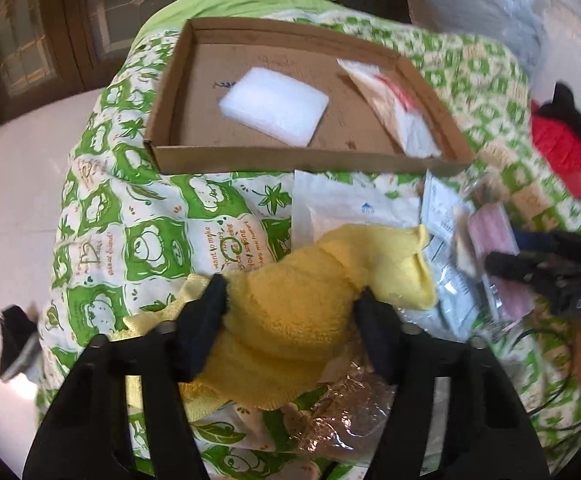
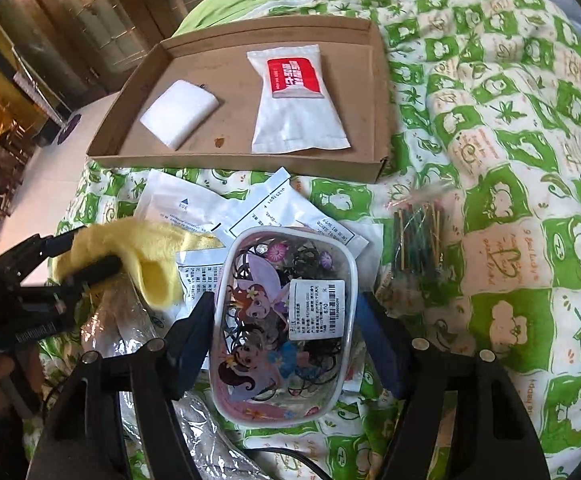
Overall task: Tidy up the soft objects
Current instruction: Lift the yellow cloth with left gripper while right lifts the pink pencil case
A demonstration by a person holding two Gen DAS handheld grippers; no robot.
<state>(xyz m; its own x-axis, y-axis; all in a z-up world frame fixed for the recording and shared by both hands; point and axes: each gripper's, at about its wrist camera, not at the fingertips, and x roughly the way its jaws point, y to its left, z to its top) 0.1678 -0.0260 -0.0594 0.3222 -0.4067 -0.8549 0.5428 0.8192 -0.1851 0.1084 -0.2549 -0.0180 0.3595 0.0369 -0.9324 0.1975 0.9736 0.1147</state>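
My left gripper [image 1: 290,300] is shut on a yellow fluffy cloth [image 1: 290,312], bunched between its jaws just above the green-patterned quilt; the cloth also shows in the right wrist view [image 2: 146,252]. My right gripper [image 2: 282,320] is shut on a pink cartoon pouch of hair ties [image 2: 286,324], which also shows in the left wrist view [image 1: 494,256]. A shallow cardboard tray [image 1: 162,120] lies further back, holding a white foam pad [image 1: 274,106] and a white packet with a red label [image 2: 294,100].
White paper sachets [image 2: 194,208] and crinkly clear plastic wrap [image 1: 346,408] lie on the quilt [image 2: 530,160] near the grippers. A bundle of green and gold sticks [image 2: 418,240] lies to the right. A red cloth [image 1: 562,152] is at the far right. White floor [image 1: 14,200] is left of the bed.
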